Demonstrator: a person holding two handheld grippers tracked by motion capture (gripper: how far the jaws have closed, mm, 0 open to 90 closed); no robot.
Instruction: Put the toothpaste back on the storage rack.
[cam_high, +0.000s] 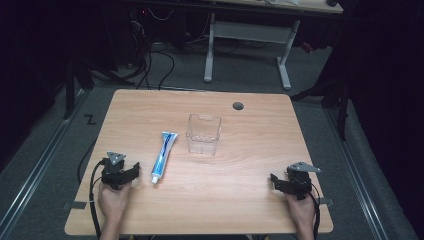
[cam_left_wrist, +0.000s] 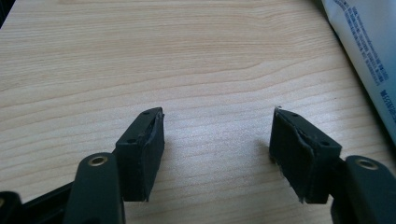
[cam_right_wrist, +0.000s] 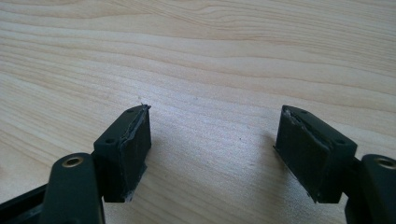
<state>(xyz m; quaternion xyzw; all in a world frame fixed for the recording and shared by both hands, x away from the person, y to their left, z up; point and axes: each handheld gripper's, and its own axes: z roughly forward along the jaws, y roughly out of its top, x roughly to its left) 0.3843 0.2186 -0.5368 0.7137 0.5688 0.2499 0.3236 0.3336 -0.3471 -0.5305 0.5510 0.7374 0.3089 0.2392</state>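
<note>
Your left hand (cam_high: 114, 200) rests at the near left edge of the wooden table (cam_high: 250, 200), holding the left gripper (cam_high: 134, 172) low over the wood. Its jaws stand spread wide with only bare tabletop between them, as the left gripper view shows, and the pads (cam_left_wrist: 149, 154) pinch nothing. Your right hand (cam_high: 301, 211) sits at the near right edge with the right gripper (cam_high: 274, 181) pointing inward across the table. Its jaws are likewise spread apart over bare wood, and its pads (cam_right_wrist: 135, 149) touch nothing.

Just beside your left gripper, a little farther in, lies the toothpaste tube (cam_high: 164, 156). It lies flat on the table, blue and white, with its white cap toward you and its crimped end pointing away. In the left gripper view, the tube's printed side crosses the top right corner, apart from the jaws.

Beyond the tube and to its right stands a clear plastic container (cam_high: 203, 133), upright, open at the top and near the middle of the table, close to the tube's far end but not touching it.

Farther back, near the far edge, you see a round grey cable hole (cam_high: 238, 106) in the tabletop. Behind the table stands a white-legged desk (cam_high: 284, 60) on the grey floor.
</note>
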